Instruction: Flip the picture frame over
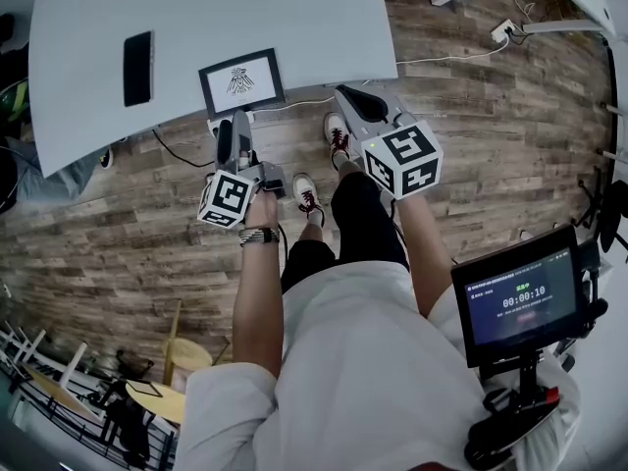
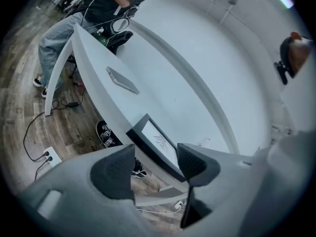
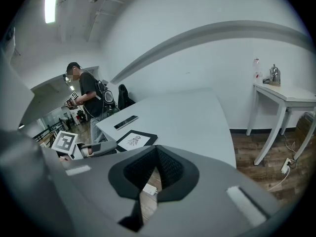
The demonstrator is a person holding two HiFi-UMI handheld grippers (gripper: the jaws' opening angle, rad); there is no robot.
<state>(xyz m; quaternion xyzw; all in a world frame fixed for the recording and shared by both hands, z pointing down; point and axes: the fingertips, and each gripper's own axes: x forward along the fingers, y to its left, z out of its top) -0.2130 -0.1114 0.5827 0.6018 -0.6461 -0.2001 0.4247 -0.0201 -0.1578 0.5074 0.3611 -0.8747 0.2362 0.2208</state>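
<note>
The picture frame [image 1: 241, 82], black-edged with a white picture face up, lies flat on the white table [image 1: 314, 18] at its near edge. My left gripper [image 1: 234, 128] is just short of that edge, below the frame, and is open. In the left gripper view the frame [image 2: 157, 142] shows beyond the gap between the spread jaws of the left gripper [image 2: 155, 163], with nothing between the pads. My right gripper [image 1: 349, 96] is off the table's edge to the right of the frame. Its jaws [image 3: 157, 157] are shut and empty, and the frame [image 3: 134, 140] lies ahead to their left.
A dark phone [image 1: 138, 68] lies on the table left of the frame. A person in grey trousers [image 2: 59, 38] stands at the table's far end. Cables and a power strip [image 1: 503, 30] lie on the wood floor. A timer screen [image 1: 520, 297] is at my right; a white side table [image 3: 284, 95] stands by the wall.
</note>
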